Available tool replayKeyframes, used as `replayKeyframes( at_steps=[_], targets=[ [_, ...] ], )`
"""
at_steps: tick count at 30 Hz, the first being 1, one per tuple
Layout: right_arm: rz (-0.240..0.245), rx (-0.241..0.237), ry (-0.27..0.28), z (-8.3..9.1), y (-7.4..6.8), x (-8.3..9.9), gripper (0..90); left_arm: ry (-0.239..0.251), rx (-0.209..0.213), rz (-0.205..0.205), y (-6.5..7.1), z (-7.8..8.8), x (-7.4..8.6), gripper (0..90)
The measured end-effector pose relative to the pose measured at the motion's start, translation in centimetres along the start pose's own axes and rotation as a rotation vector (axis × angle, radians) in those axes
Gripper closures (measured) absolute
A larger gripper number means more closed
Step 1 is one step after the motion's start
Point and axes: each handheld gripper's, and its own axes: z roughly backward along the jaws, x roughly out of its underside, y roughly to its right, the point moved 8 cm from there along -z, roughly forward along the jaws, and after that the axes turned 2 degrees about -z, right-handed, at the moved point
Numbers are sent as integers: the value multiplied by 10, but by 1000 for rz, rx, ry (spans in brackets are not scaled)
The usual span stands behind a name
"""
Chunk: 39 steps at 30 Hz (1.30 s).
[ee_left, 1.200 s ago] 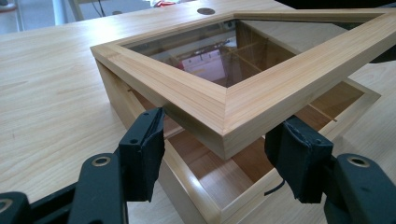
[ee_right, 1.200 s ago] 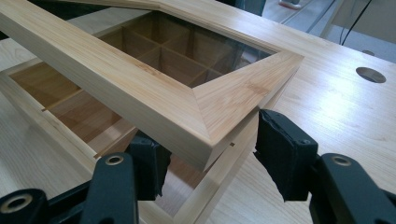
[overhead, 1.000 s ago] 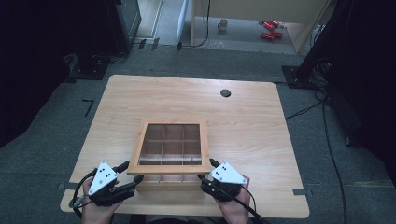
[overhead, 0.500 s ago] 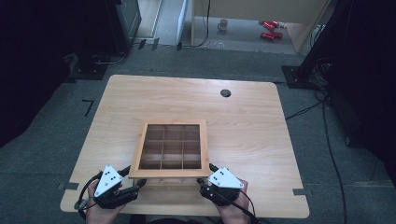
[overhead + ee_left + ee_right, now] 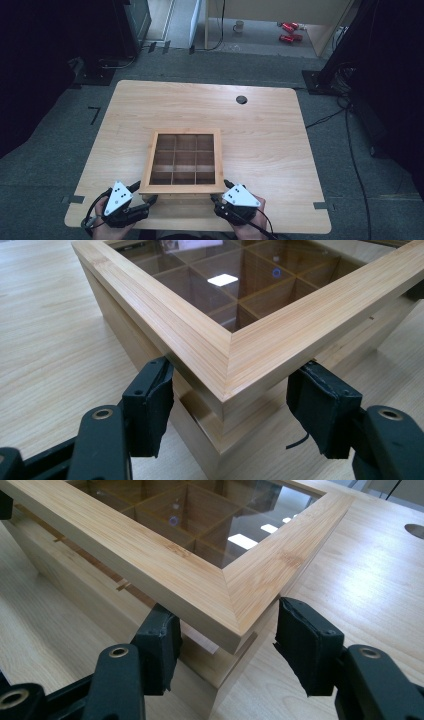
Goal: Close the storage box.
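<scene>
On the desk (image 5: 260, 120), I see both grippers spread: left gripper (image 5: 230, 405) jaws, just opening, and right gripper (image 5: 225, 645) each straddle a near lid (image 5: 182, 188) corner.

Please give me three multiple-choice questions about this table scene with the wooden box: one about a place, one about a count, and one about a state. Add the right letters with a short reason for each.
1. Where is the dark round hole in the table, seen from the high view?
A. Beyond the wooden box, toward the right
B. In front of the box, at the near edge
C. Left of the box

2. How many compartments show through the glass lid?
A. Four
B. Six
C. Nine

3. How does the lid sit at its near corners?
A. Flat and fully closed
B. Raised a little off the box wall
C. Taken off and laid on the table

Answers:
1 A, the hole lies past the box's far right corner.
2 C, the dividers form three rows of three.
3 B, both gripper views show a gap under the lid's corner.
</scene>
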Motion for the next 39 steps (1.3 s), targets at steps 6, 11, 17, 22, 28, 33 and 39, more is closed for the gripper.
replayKeyframes(
  at_steps=[6,11,17,22,28,33,39],
  targets=[
    [-5,-4,2,2,-1,3,429,12,19,18,0,3,3,344],
    [-7,-11,-2,4,-2,4,425,7,26,14,1,4,6,344],
    [-11,-21,-23,4,-3,12,420,-19,23,5,2,2,11,339],
    [-2,-18,-37,3,-2,15,415,23,27,27,0,9,7,348],
    [-16,-21,-38,7,0,22,420,33,26,35,-2,11,7,347],
    [-35,-2,4,20,11,15,413,44,29,38,-4,12,3,346],
    [-53,51,38,31,34,6,406,65,12,37,-11,16,-6,343]
  ],
)
